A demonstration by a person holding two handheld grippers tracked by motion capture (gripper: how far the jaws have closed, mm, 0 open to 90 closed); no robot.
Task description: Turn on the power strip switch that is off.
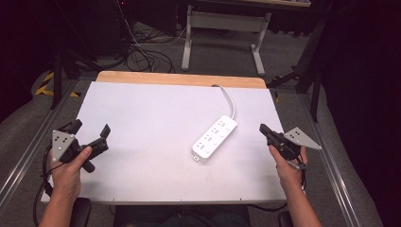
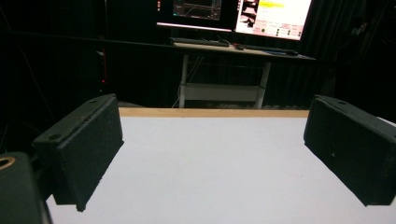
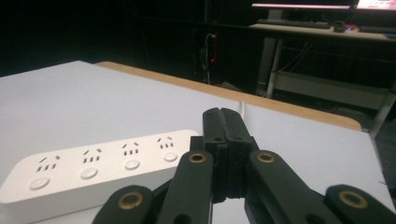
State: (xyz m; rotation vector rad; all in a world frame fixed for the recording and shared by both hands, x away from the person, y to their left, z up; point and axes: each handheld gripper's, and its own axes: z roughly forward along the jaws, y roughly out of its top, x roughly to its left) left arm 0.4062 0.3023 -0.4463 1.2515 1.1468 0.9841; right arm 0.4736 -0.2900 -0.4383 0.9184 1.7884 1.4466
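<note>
The white worktop (image 1: 142,118) is bare except for a power strip (image 1: 215,138), laid diagonally toward the right edge, its cord (image 1: 230,100) running off the far edge. The left gripper (image 1: 90,135) is held released near the left edge, jaws wide apart. The right gripper (image 1: 263,128) is clenched on nothing just beside the strip. Approached with jaws closed, the strip could be shoved aside; dragged, it could be snagged by its cord.

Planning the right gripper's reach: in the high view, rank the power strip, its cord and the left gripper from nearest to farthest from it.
1. power strip, just left of the right gripper.
2. cord, toward the table's far edge.
3. left gripper, across the table at its left side.
</note>
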